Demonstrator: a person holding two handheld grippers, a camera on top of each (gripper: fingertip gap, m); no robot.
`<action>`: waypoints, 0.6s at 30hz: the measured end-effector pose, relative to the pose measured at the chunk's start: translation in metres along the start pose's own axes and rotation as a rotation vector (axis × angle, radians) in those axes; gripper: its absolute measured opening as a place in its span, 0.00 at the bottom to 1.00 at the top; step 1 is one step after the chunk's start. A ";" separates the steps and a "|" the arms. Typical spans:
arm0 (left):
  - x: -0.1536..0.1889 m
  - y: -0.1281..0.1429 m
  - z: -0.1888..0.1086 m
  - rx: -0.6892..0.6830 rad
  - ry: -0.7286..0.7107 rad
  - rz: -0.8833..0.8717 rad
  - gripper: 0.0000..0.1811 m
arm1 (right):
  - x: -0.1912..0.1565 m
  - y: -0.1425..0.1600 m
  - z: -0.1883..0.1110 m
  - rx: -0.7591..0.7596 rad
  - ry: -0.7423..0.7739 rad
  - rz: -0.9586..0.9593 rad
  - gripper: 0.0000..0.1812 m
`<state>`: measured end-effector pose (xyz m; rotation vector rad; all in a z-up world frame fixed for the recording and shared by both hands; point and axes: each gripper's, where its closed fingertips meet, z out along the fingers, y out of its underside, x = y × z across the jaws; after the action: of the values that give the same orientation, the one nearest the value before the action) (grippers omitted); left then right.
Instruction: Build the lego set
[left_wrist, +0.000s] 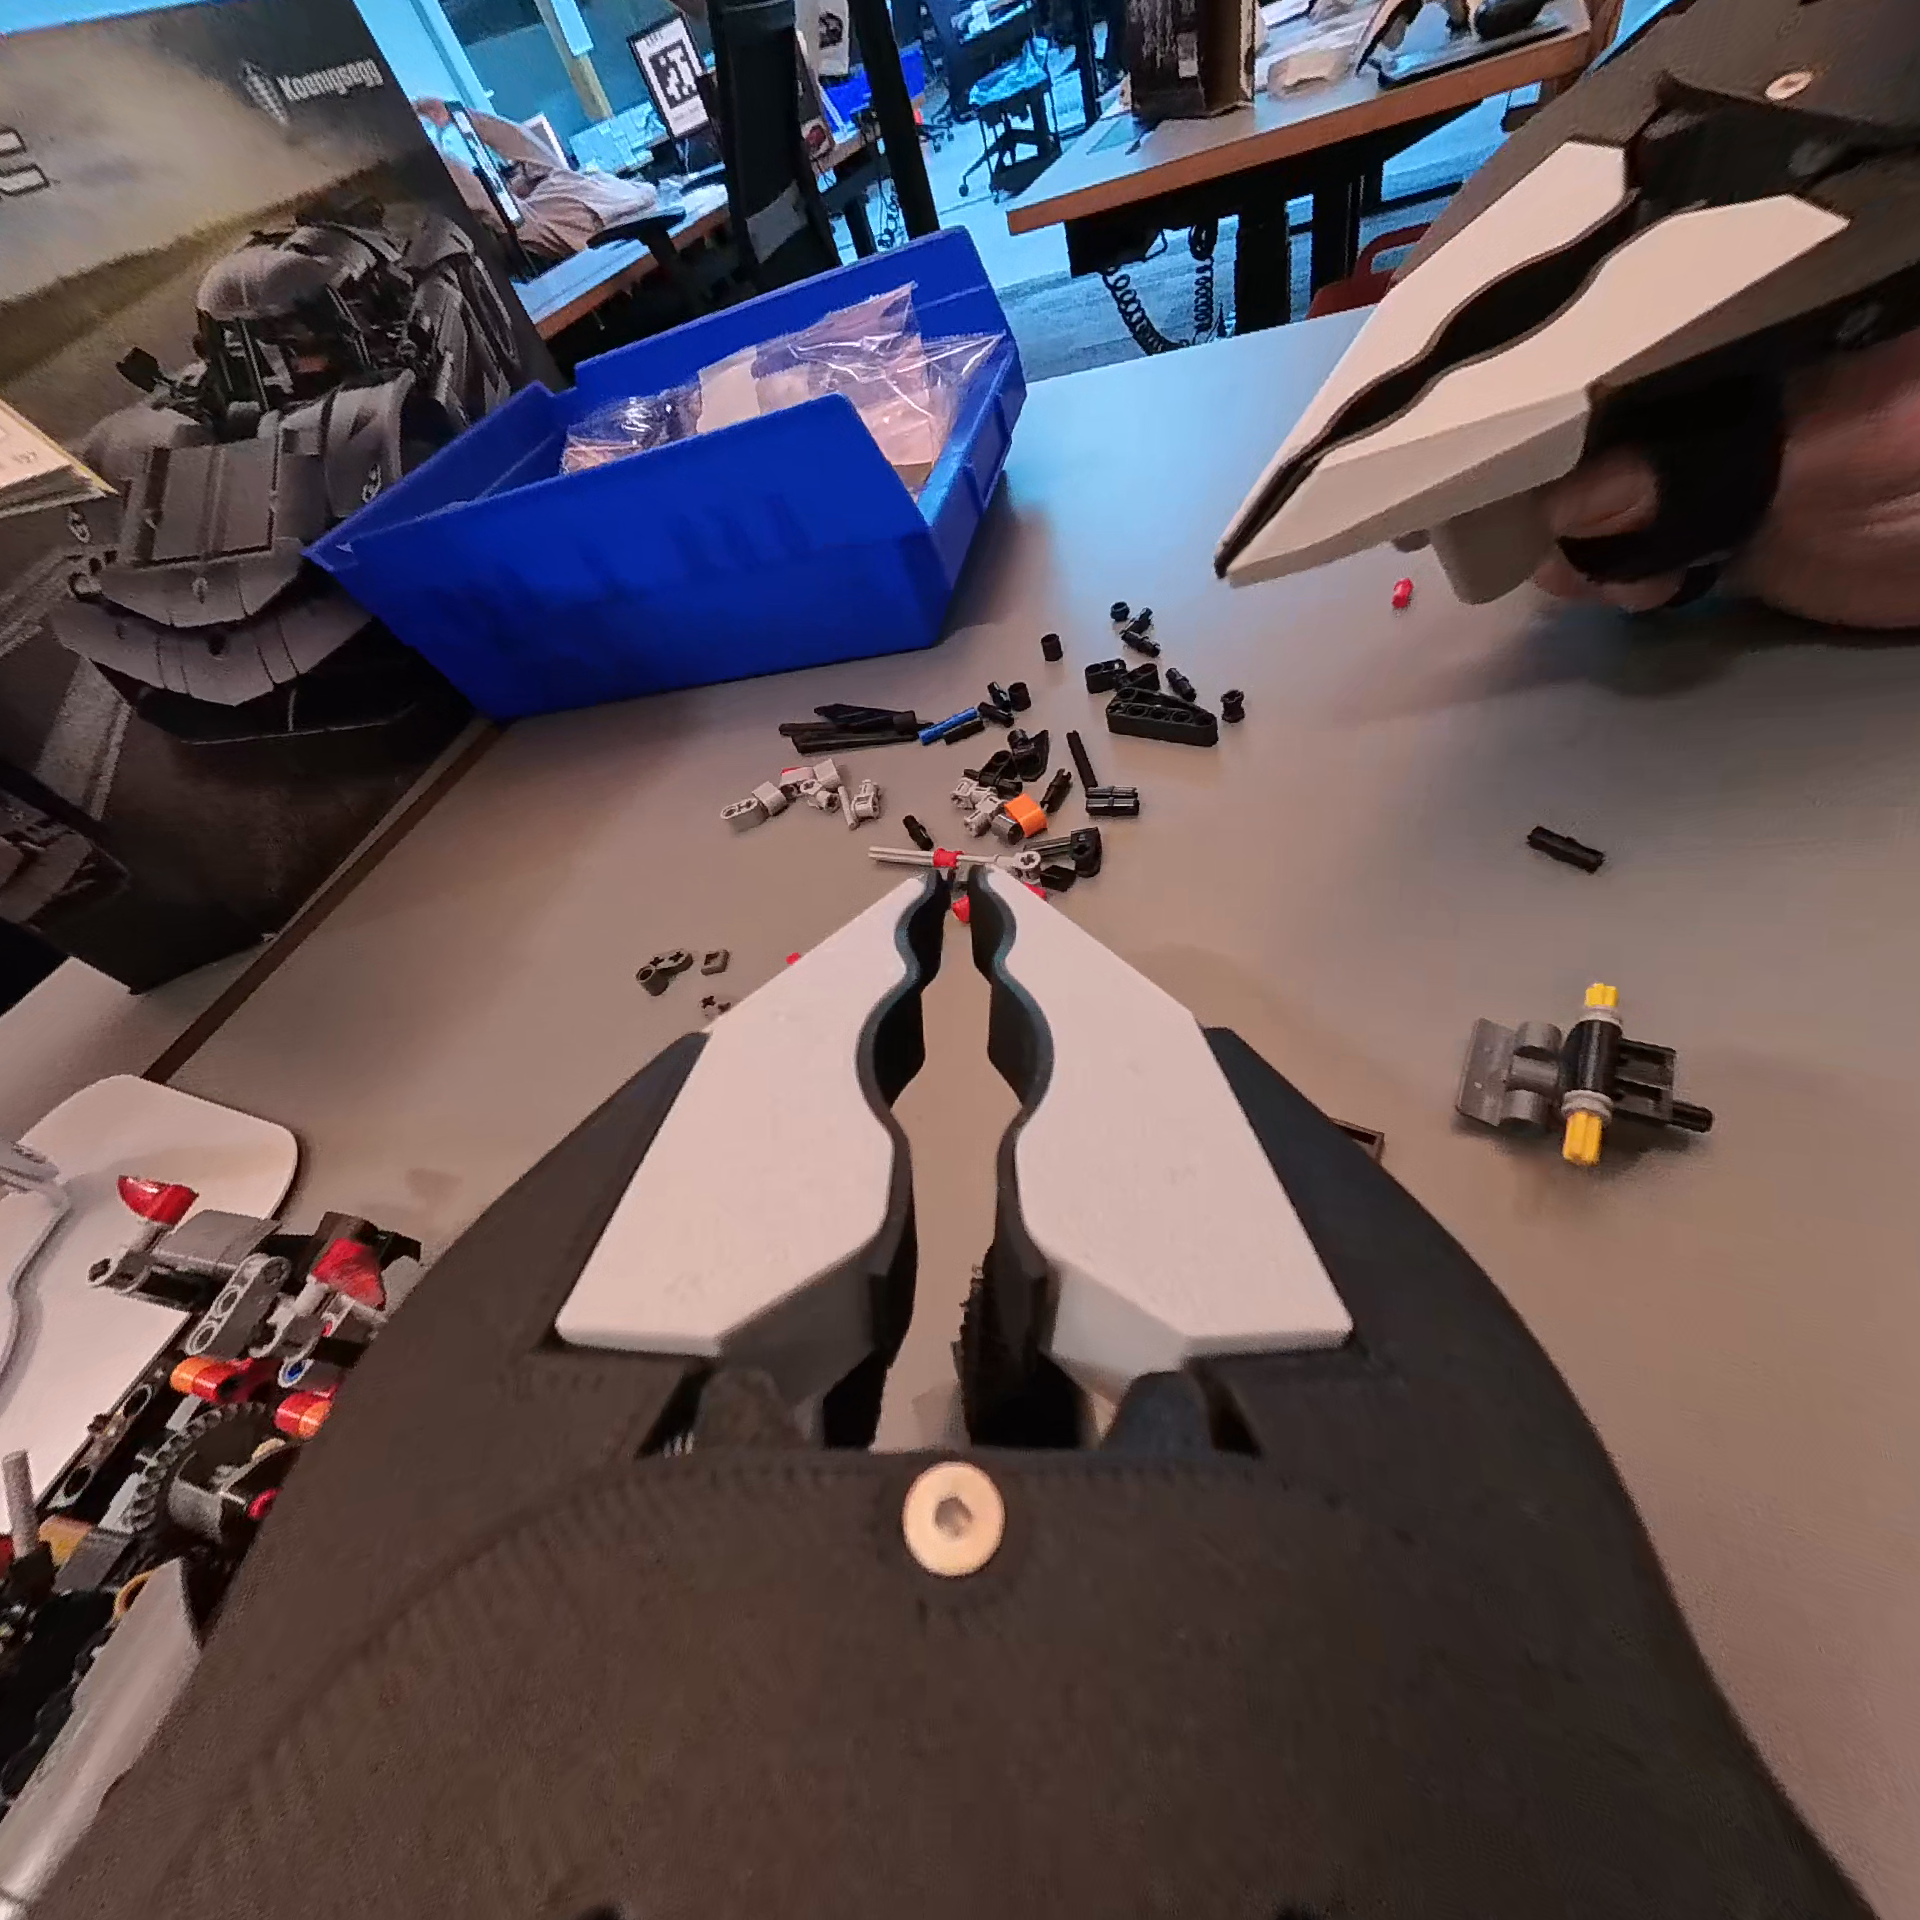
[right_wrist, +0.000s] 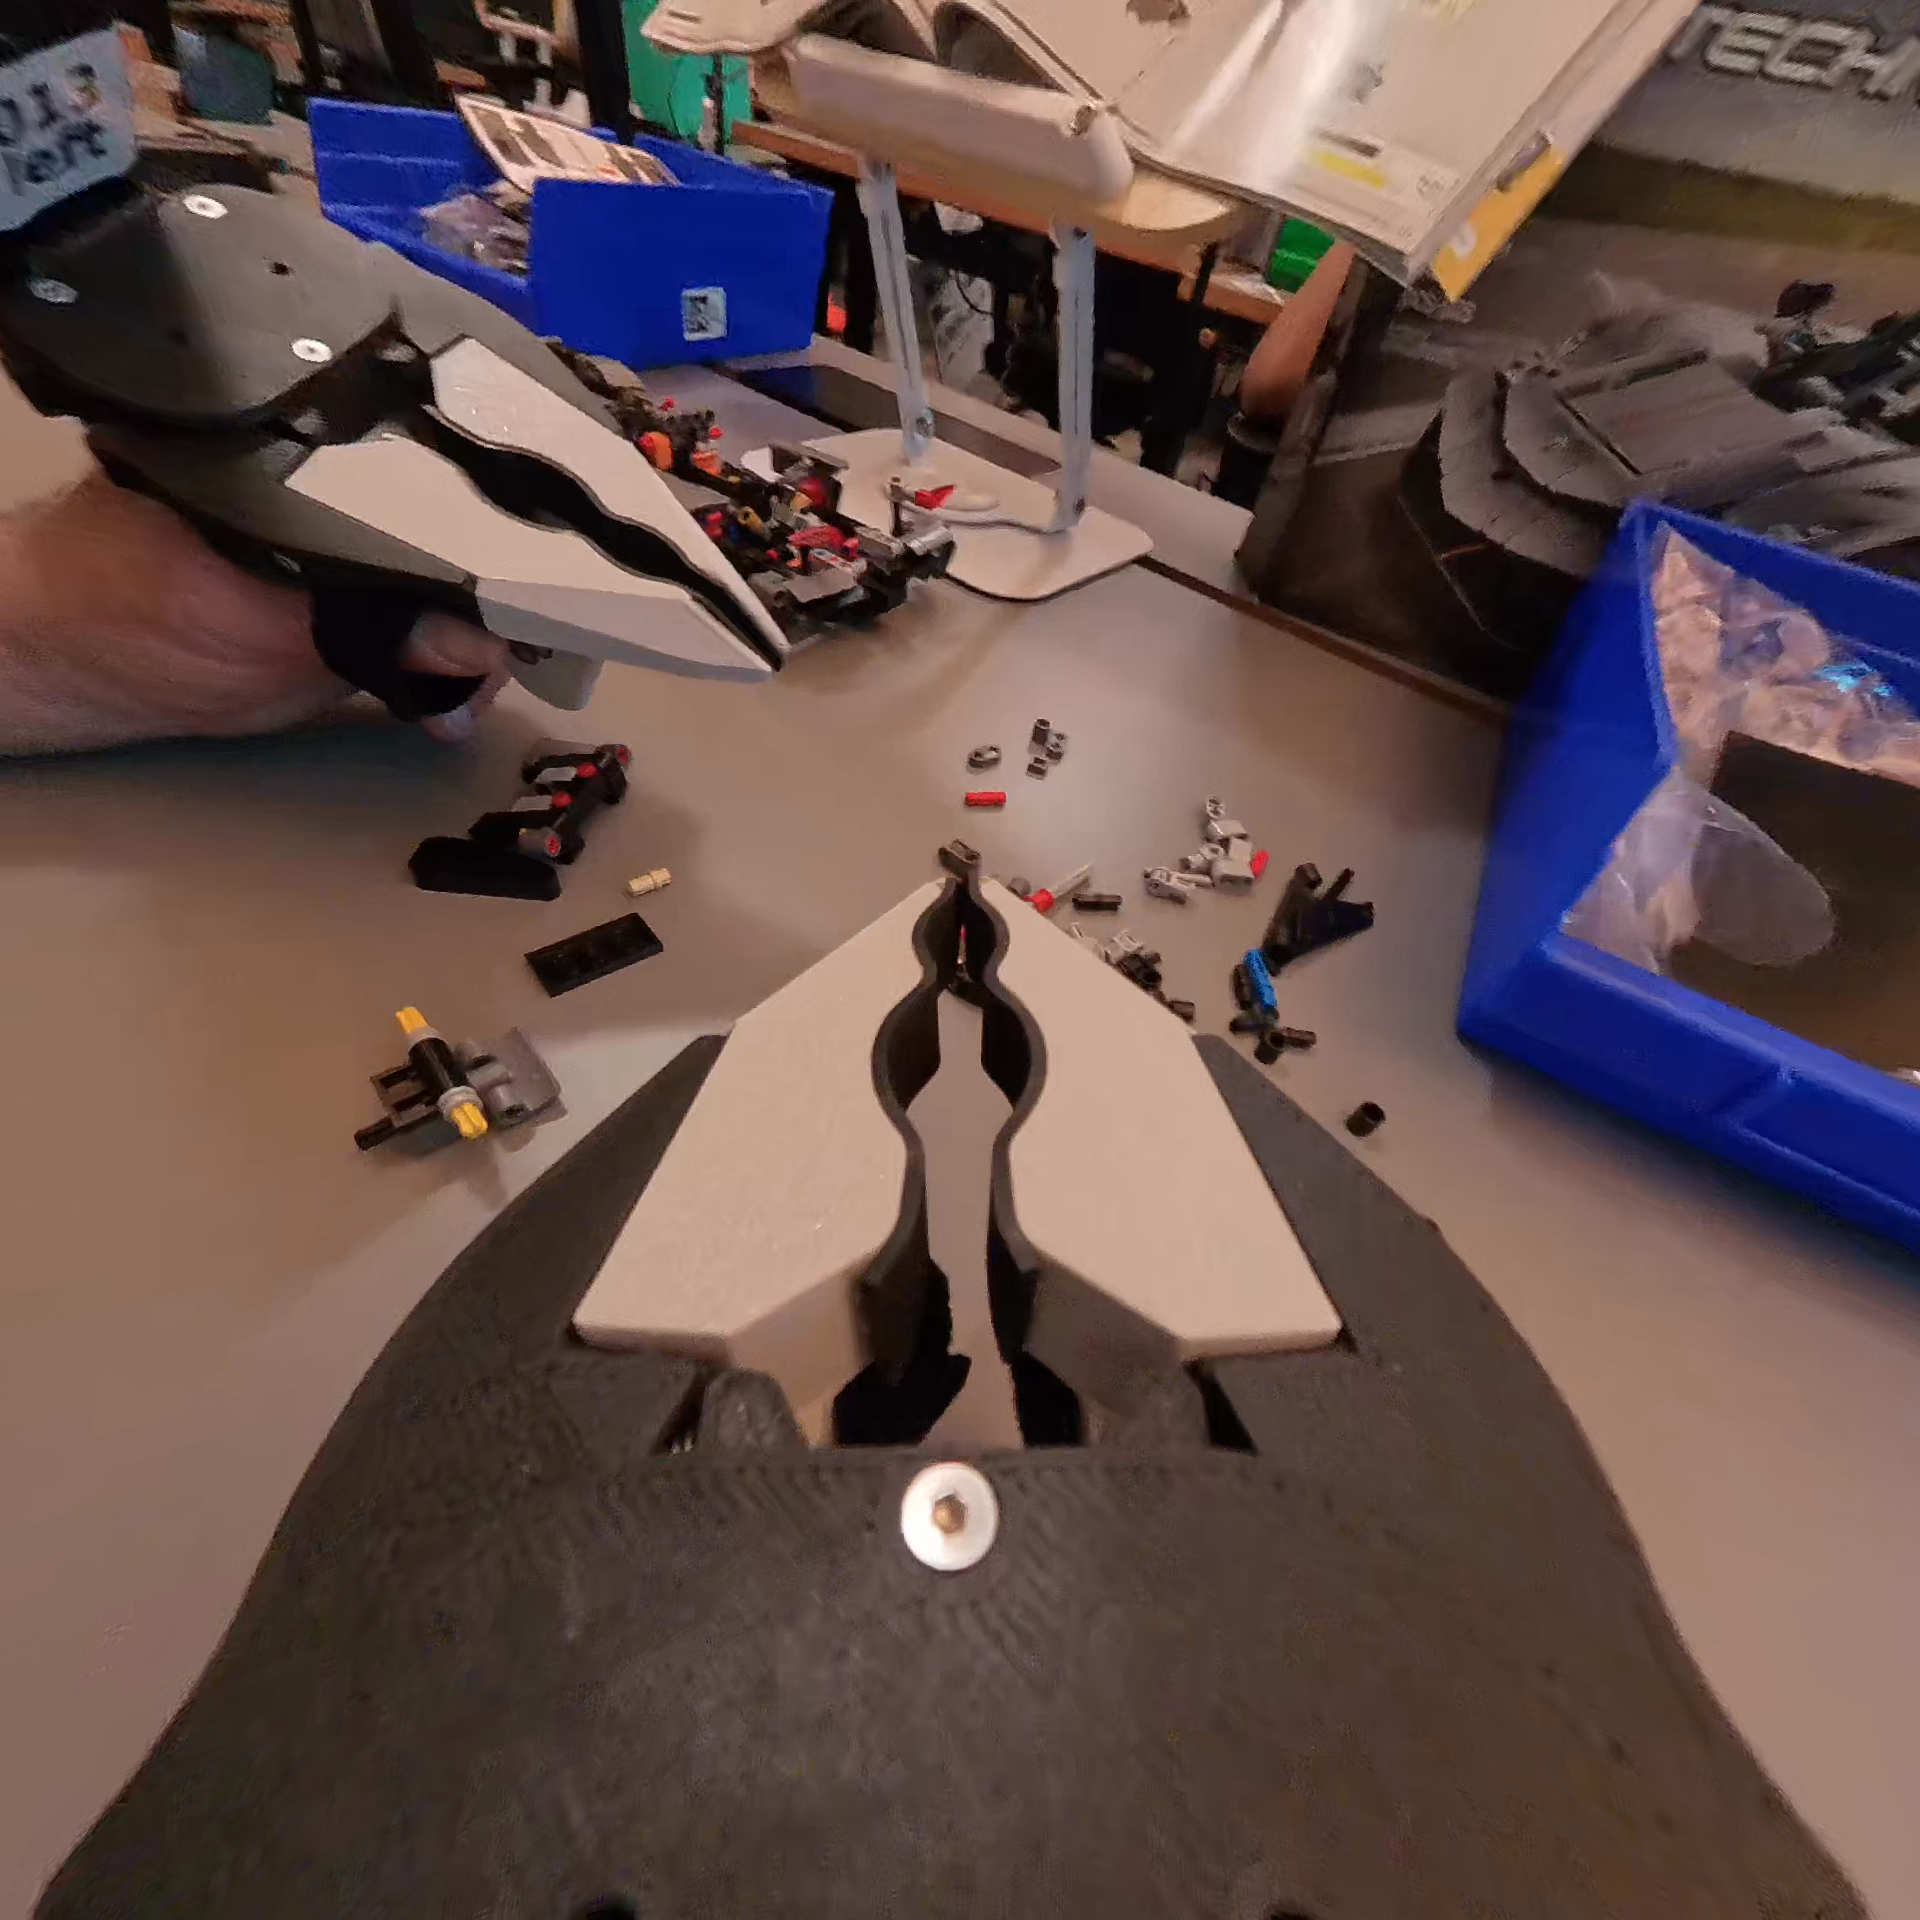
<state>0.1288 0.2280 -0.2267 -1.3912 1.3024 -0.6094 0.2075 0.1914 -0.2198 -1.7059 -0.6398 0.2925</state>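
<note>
Both grippers low over the loose lego pieces (left_wrist: 997, 769) on the grey table (left_wrist: 1455, 1455).

We see the left gripper (left_wrist: 958, 891) tips slightly parted around a small red piece (left_wrist: 961, 910) — whether pinched, we cannot tell. The right gripper (right_wrist: 961, 883) is pressed onto a small dark piece (right_wrist: 958, 858). A yellow-tipped sub-assembly (left_wrist: 1579, 1075) lies apart — near a blue bin (left_wrist: 665, 561).

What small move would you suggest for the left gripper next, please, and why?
I would probably ease the left gripper down and close it gently on the small red piece that shows between its fingertips, at the near edge of the loose parts. Whether it already grips that piece is unclear. The right gripper hovers well apart, so it leaves room.
</note>
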 end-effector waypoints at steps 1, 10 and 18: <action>0.001 0.001 0.001 -0.006 -0.002 0.008 0.01 | 0.002 0.002 -0.001 -0.007 0.003 0.020 0.00; 0.005 0.002 0.002 -0.024 -0.003 0.051 0.01 | 0.001 0.001 -0.002 0.007 -0.017 0.055 0.06; 0.000 0.002 0.001 -0.014 -0.004 0.020 0.01 | 0.009 0.000 -0.004 0.019 -0.003 0.109 0.08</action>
<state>0.1287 0.2286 -0.2291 -1.3885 1.3178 -0.5855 0.2168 0.1933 -0.2179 -1.7255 -0.5458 0.3770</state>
